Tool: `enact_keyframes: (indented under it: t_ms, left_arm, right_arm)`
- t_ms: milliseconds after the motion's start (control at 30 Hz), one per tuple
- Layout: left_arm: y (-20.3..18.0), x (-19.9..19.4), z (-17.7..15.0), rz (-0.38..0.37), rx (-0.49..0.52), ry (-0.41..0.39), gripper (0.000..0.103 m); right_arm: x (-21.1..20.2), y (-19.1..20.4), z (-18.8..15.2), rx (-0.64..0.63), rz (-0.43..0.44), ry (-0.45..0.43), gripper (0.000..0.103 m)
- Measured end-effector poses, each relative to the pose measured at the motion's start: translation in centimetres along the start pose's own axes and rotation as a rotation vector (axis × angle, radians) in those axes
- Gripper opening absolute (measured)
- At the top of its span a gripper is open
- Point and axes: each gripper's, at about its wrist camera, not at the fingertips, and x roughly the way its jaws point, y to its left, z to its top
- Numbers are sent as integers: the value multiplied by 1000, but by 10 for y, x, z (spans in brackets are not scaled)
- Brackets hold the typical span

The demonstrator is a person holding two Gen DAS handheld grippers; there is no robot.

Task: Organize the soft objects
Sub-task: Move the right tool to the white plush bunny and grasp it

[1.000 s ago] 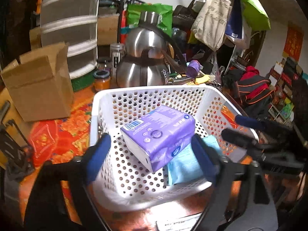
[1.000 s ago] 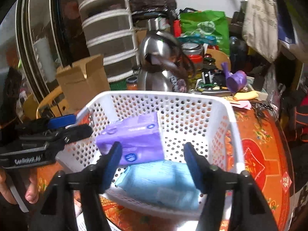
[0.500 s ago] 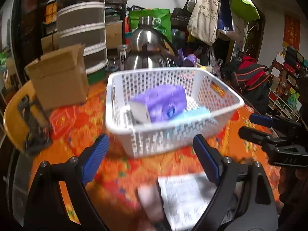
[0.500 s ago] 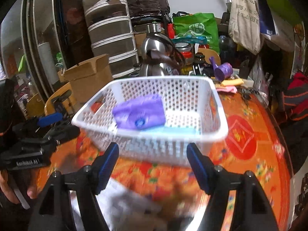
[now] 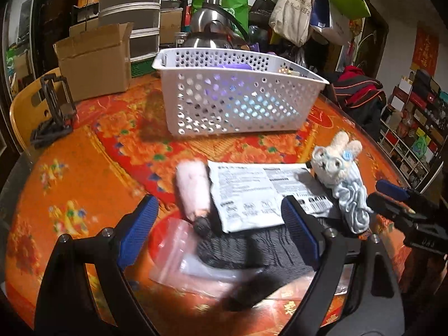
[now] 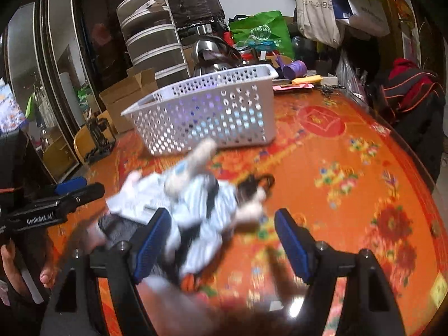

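The left gripper (image 5: 218,232) stands with its blue-padded jaws spread wide and nothing pressed between them, hovering above the pile of soft things on the table. The right gripper (image 6: 221,240) also has its jaws apart; they have just been opening further, and the plush rabbit (image 6: 196,196) lies below and between them, blurred, with no pad seen pressing on it.

In the left wrist view the plush rabbit (image 5: 340,179), pale with a striped light-blue body, lies near the right side of the pile, its head toward the basket. Just beside it is a grey printed mailer bag (image 5: 260,193), flat, and against the mailer's left edge a pale pink rolled item (image 5: 193,190). A dark knitted cloth (image 5: 252,249) sits under the mailer's near edge, overlapping a clear zip bag (image 5: 179,254).

Beyond the pile, apart from it, stands the white perforated basket (image 5: 238,103); purple and light-blue shapes show through its holes, but what they are cannot be told from here. All of this rests on the orange floral tablecloth (image 5: 84,168).

Left of the basket is an open cardboard box (image 5: 95,58), behind it a steel kettle (image 5: 210,25), and at the table's left edge a black stand (image 5: 56,112)
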Motion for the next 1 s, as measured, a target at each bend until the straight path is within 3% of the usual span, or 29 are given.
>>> enact_keyframes:
  t_ms: [300,667,1000]
  left_arm:
    - [-20,10,-2,7,28,18,88]
    - [-38,16,12,-22,47,17,88]
    - [-92,33,45,-64,167,21,88]
  right_arm:
    - [-12,-19,-24,44,26,-16,77]
    - [-9,-31,-12,82,4,-28,77]
    - [6,-38,-6,106,-29,9,77]
